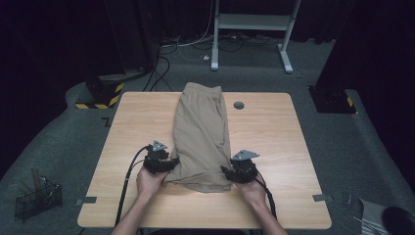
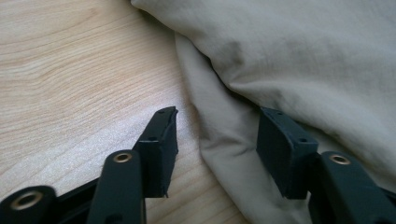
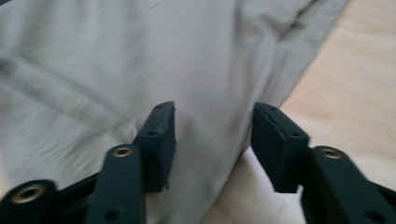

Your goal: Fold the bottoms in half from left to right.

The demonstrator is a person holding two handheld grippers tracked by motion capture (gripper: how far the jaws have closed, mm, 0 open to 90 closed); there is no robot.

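Both hands are held low at the near hem of the khaki shorts point(image 1: 201, 137); the left gripper point(image 1: 172, 163) and right gripper point(image 1: 226, 171) are released, jaws apart over the fabric.

No readable text, label, brand or number anywhere, plain khaki fabric shorts point(image 1: 203, 137) without print, bare light wooden table top point(image 1: 274, 142), only sign a yellow-and-black hazard striping on a dark base point(image 1: 100, 98) on the floor beyond the table
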